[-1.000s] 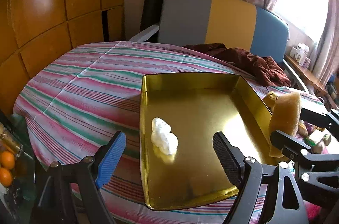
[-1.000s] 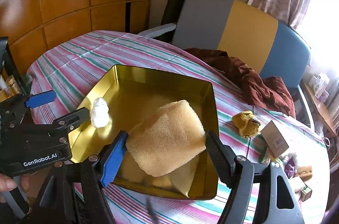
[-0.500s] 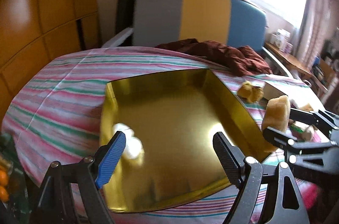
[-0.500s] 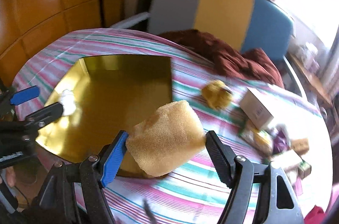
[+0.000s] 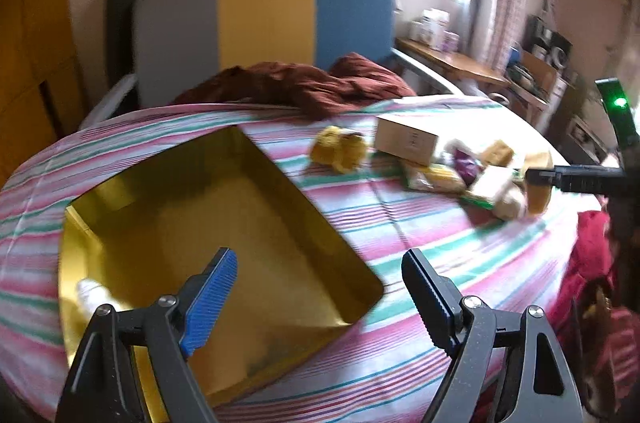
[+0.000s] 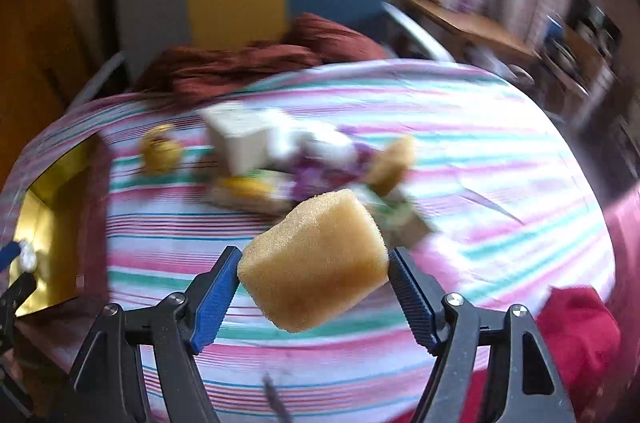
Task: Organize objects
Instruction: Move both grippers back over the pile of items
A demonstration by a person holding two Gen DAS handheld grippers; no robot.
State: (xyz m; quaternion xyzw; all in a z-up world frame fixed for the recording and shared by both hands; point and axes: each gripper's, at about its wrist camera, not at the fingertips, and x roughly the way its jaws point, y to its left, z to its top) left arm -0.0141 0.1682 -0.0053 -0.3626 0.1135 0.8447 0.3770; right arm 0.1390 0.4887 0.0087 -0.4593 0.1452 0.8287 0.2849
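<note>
While the right claw (image 6: pixel 314 277) pinches the yellow porous sponge block (image 6: pixel 314 263) between its blue and black pads, the block hangs above the striped pink-and-green cloth of the round worktop (image 6: pixel 460 151), right of the shallow gold metal tray (image 6: pixel 44 223). The left claw (image 5: pixel 320 297) is spread with nothing between its pads, above the near right corner of the tray (image 5: pixel 208 223). A small white wad (image 5: pixel 90 293) lies at the tray's near left. Far right of the tray sit a crumpled yellow lump (image 5: pixel 340 149), a white rectangular carton (image 5: pixel 406 139) and blurred mixed packets (image 5: pixel 460 171).
</note>
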